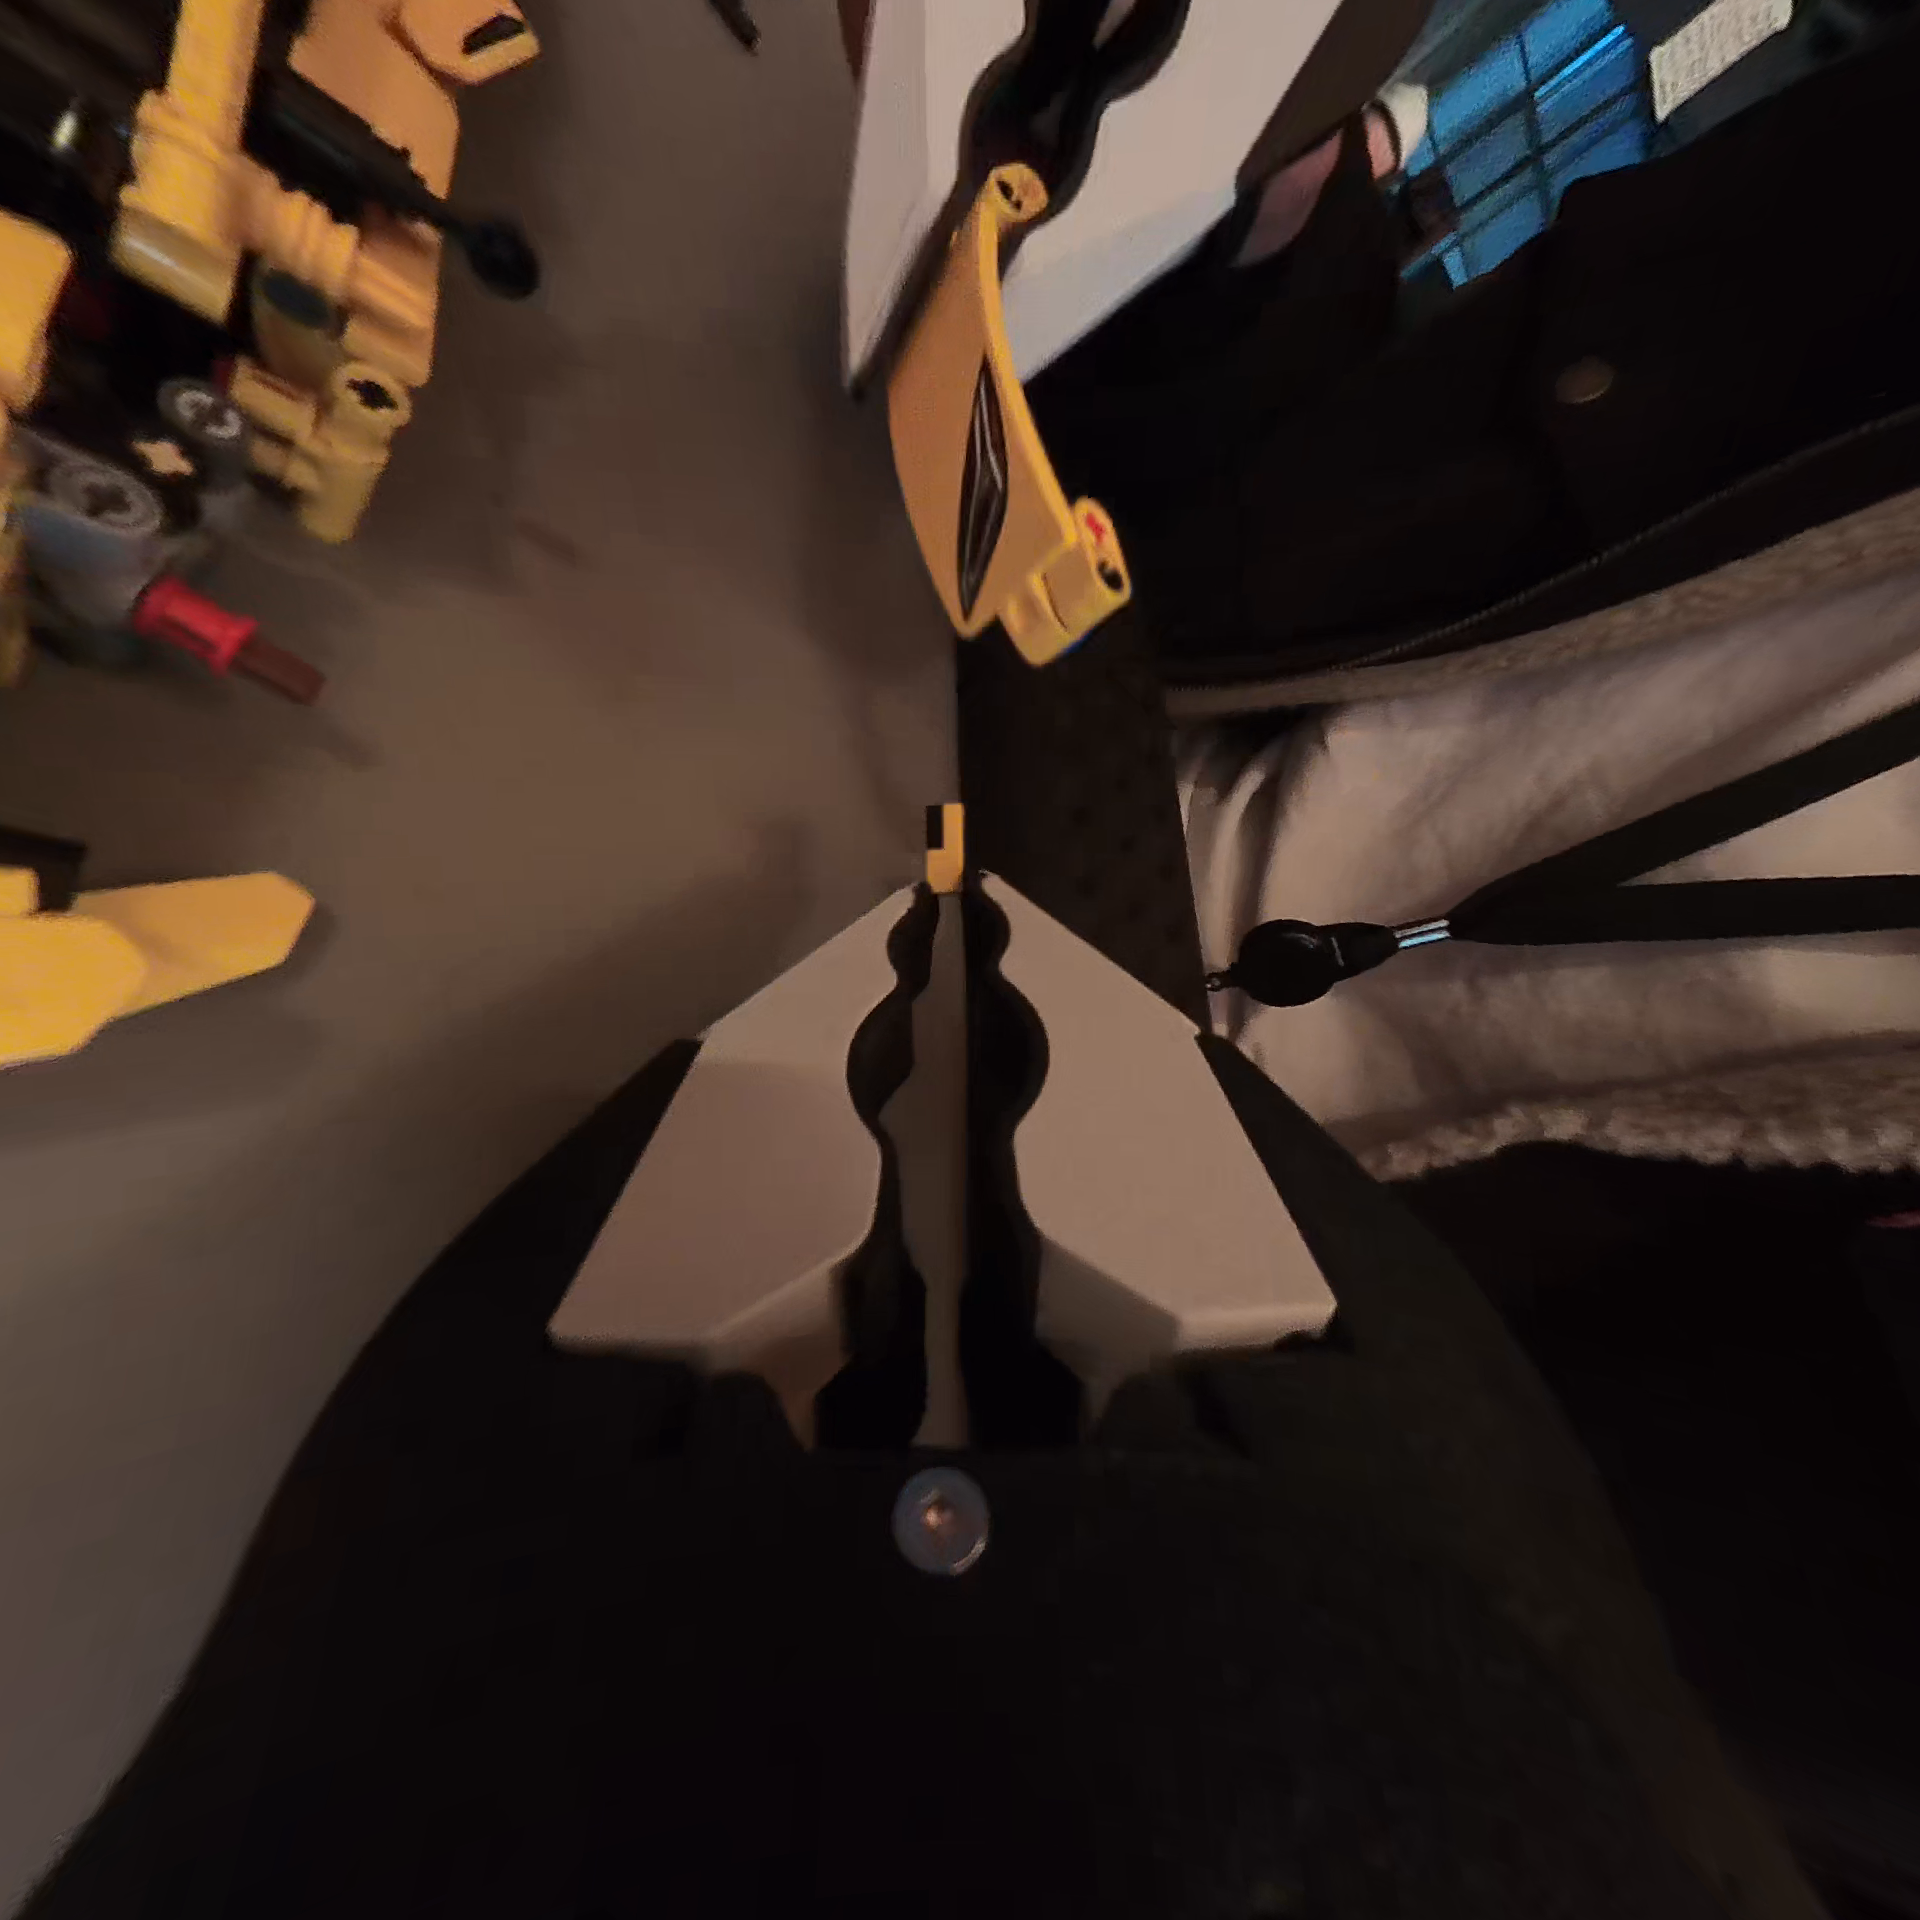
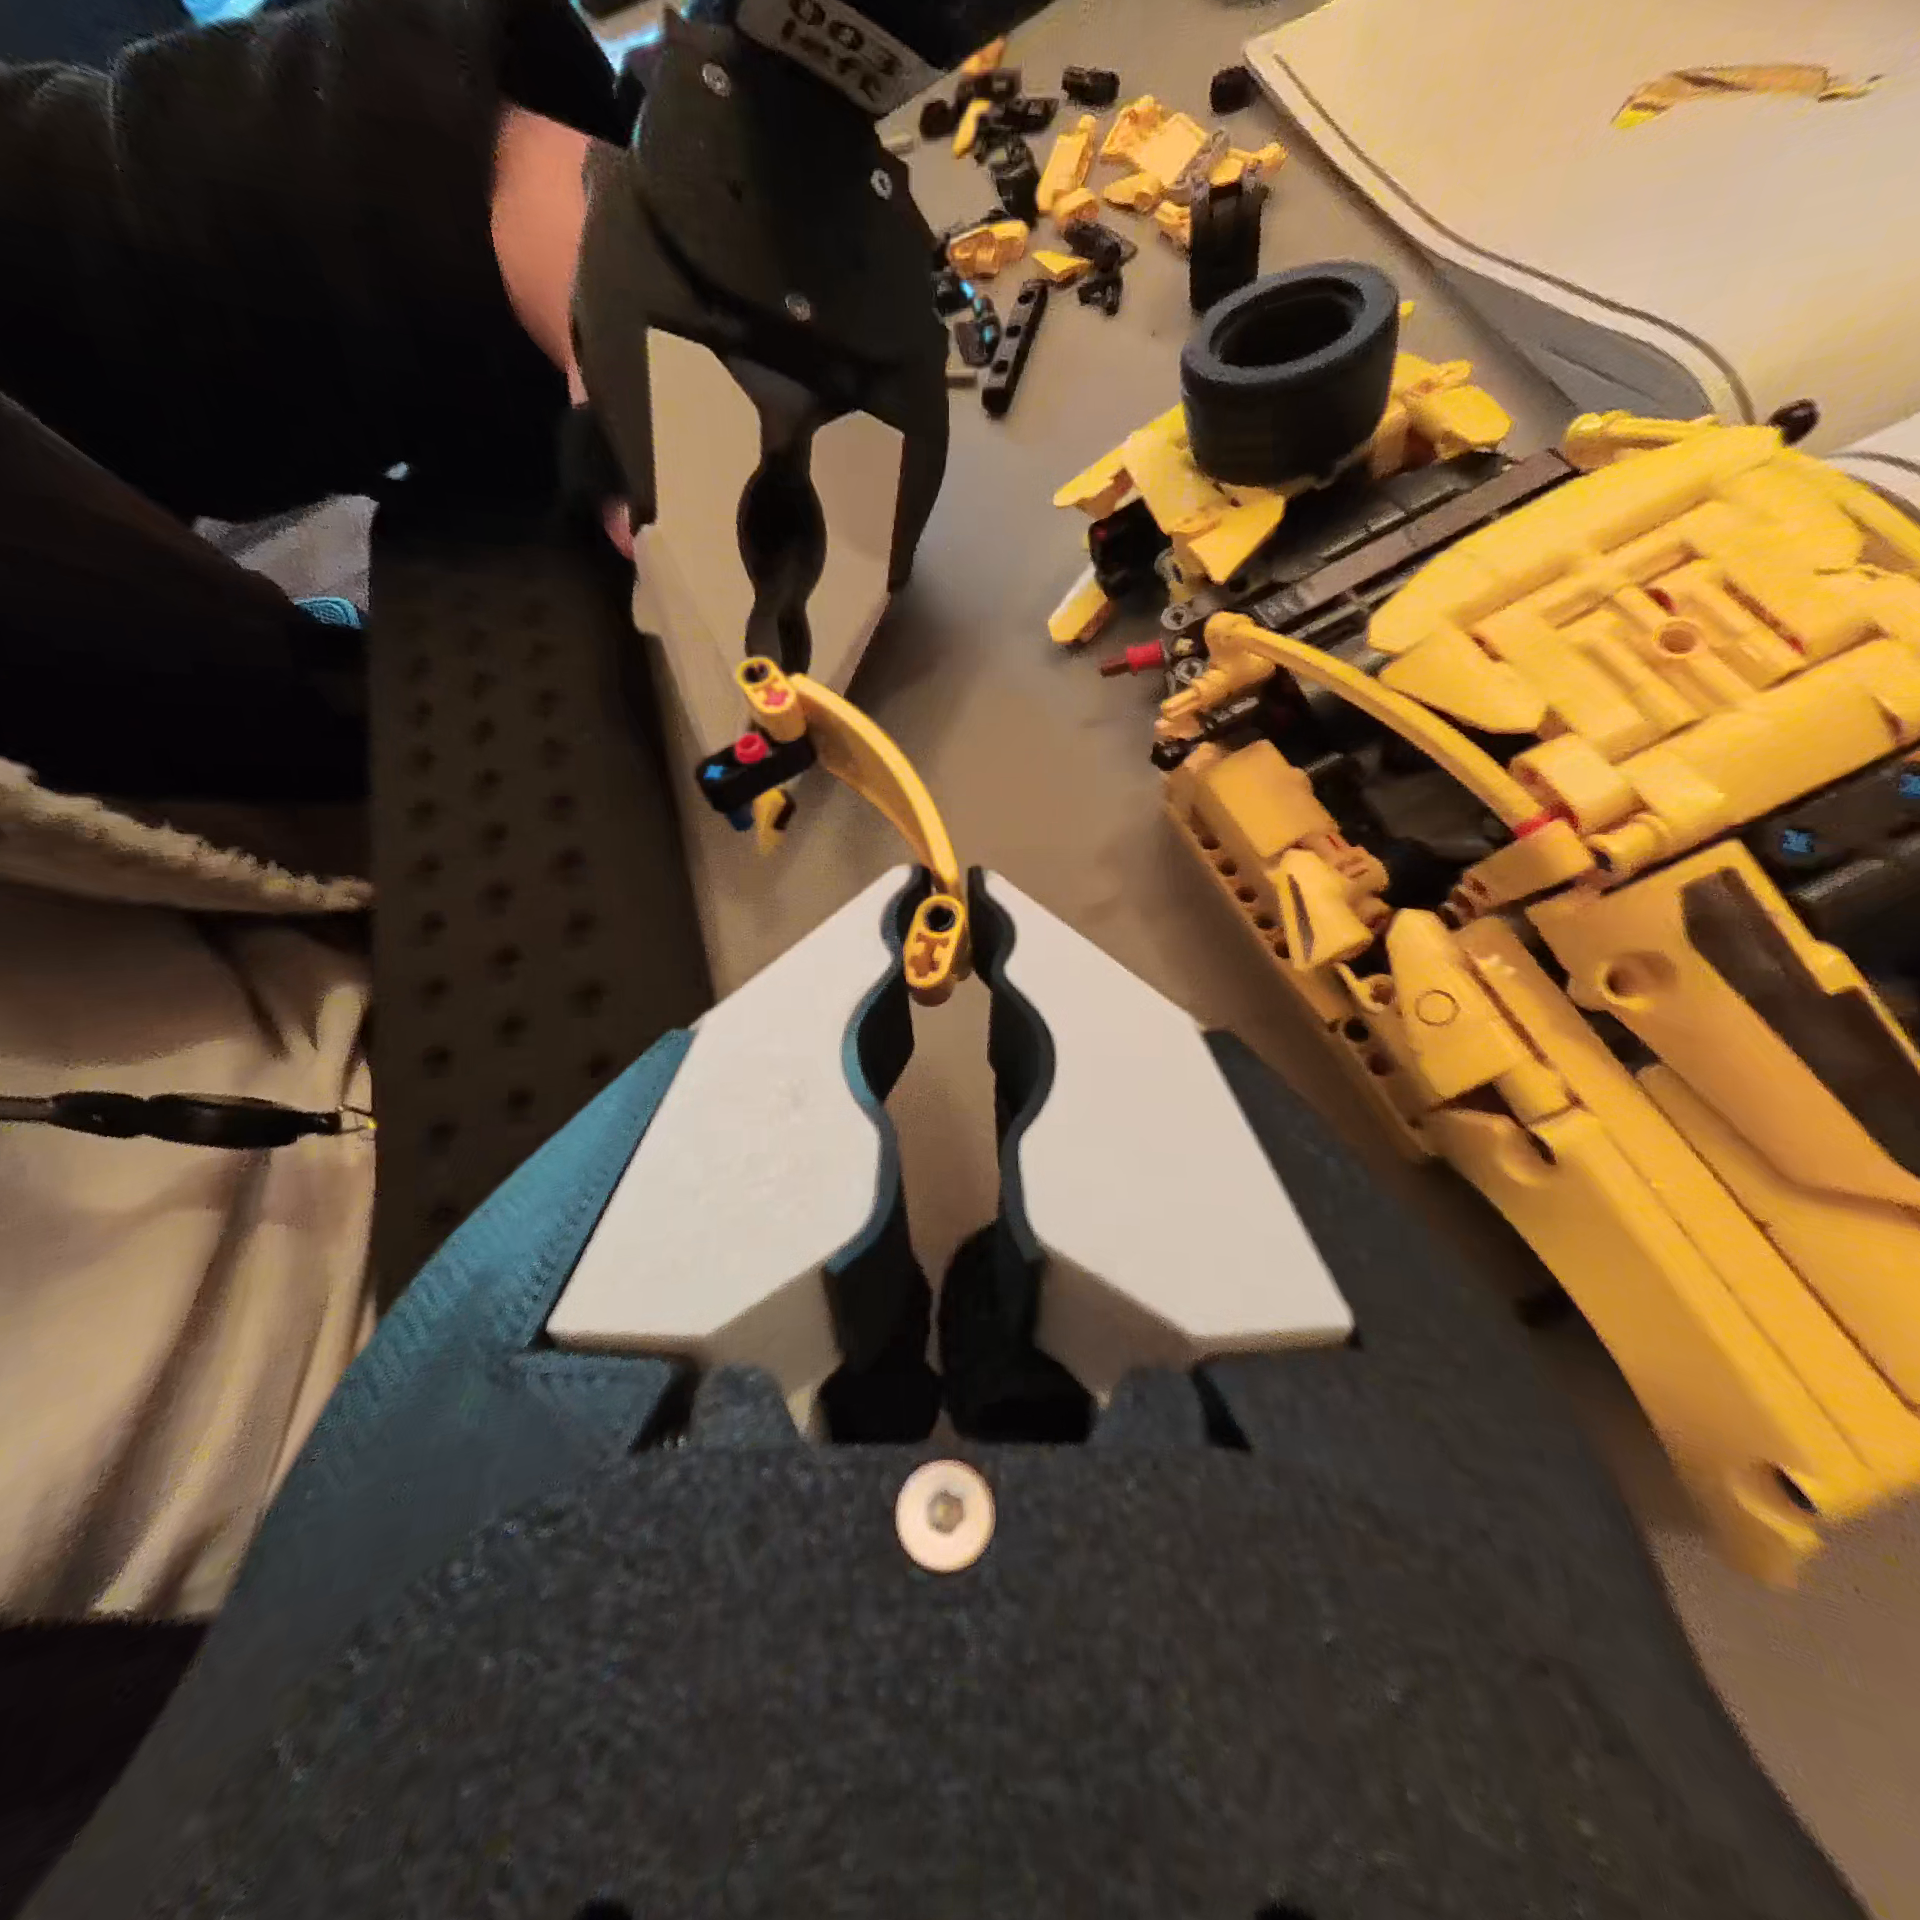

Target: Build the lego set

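1. We see the yellow car model (image 2: pixel 1558 831) lying on the grey table (image 2: pixel 997 727), right of both grippers.
2. Our right gripper (image 2: pixel 943 883) is clamped on one end of a curved yellow panel (image 2: pixel 894 790).
3. Our left gripper (image 1: pixel 948 883) pinches a small yellow-and-black piece (image 1: pixel 945 847) near the panel's far end.

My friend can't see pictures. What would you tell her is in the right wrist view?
The right tongs pinch one end of a curved yellow Lego panel, while the left tongs meet its far end above a grey table. To the right lies a half-built yellow Lego car, with a black tyre and loose pieces behind it.
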Demonstrator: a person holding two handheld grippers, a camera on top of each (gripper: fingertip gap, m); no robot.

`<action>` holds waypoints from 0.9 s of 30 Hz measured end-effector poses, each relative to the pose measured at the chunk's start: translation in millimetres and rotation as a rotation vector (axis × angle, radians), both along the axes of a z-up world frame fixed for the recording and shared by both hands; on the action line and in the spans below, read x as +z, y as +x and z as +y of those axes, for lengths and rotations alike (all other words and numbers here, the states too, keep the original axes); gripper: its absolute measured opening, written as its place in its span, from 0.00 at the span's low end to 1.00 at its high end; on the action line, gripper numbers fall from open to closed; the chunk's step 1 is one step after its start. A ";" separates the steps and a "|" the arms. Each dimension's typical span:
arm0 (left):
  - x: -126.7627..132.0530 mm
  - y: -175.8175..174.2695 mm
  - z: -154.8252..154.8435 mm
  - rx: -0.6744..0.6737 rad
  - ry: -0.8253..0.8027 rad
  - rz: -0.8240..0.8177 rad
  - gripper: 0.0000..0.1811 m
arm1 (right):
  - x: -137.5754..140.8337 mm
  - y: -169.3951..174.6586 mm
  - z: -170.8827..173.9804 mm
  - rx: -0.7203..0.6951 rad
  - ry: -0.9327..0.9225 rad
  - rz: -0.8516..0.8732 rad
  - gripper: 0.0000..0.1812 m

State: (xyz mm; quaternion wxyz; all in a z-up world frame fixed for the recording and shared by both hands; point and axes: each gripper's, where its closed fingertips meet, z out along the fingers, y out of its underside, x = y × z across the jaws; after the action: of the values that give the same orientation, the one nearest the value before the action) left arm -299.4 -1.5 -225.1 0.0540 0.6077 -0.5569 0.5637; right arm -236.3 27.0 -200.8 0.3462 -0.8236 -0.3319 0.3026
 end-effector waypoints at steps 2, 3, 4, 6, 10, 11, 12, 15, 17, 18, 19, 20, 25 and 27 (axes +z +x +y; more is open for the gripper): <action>2.4 -1.1 2.0 0.024 -0.037 -0.006 0.03 | -5.0 9.0 3.6 -0.016 0.004 -0.064 0.03; 5.6 -0.4 3.6 0.040 -0.048 -0.024 0.02 | -7.3 13.2 6.4 -0.019 0.045 -0.134 0.03; 10.5 0.3 3.7 0.047 -0.060 -0.048 0.02 | -8.6 15.6 8.5 -0.009 0.098 -0.216 0.03; 26.9 4.6 1.6 0.061 -0.077 -0.139 0.02 | -10.0 10.6 6.4 0.061 0.186 -0.358 0.03; 55.5 12.5 -6.6 0.081 -0.066 -0.314 0.03 | -29.8 3.3 -3.1 0.209 0.161 -0.515 0.03; 56.1 13.7 -7.4 0.089 -0.066 -0.323 0.03 | -33.7 1.7 -5.1 0.232 0.131 -0.511 0.03; 53.5 14.7 -7.3 0.098 -0.061 -0.317 0.03 | -37.2 1.2 -6.7 0.245 0.092 -0.502 0.03; 38.1 16.9 -1.3 0.144 -0.005 -0.258 0.03 | -41.5 -1.1 -7.7 0.250 0.025 -0.421 0.06; 40.0 17.7 -1.9 0.151 0.014 -0.274 0.03 | -42.1 -1.9 -8.7 0.238 -0.012 -0.363 0.11; 42.6 17.9 -3.8 0.146 0.023 -0.292 0.03 | -40.0 -2.2 -8.7 0.225 -0.021 -0.331 0.15; 45.5 18.1 -6.0 0.139 0.029 -0.311 0.03 | -36.3 0.0 -7.6 0.201 -0.021 -0.306 0.19; 48.1 18.7 -7.5 0.138 0.036 -0.328 0.03 | -30.7 4.4 -5.5 0.162 -0.014 -0.282 0.20; 64.7 23.1 -16.4 0.134 0.086 -0.434 0.03 | 33.2 -1.6 -22.6 0.037 0.038 0.123 0.16; 70.8 24.6 -21.1 0.126 0.099 -0.473 0.03 | 52.4 -20.0 -38.6 0.069 0.027 0.327 0.16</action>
State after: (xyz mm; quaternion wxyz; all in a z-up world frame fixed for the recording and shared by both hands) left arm -274.8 -22.6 -154.3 -0.1428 0.4944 -0.5421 0.6643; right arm -256.3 -11.6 -148.4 0.3960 -0.7469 -0.3031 0.4398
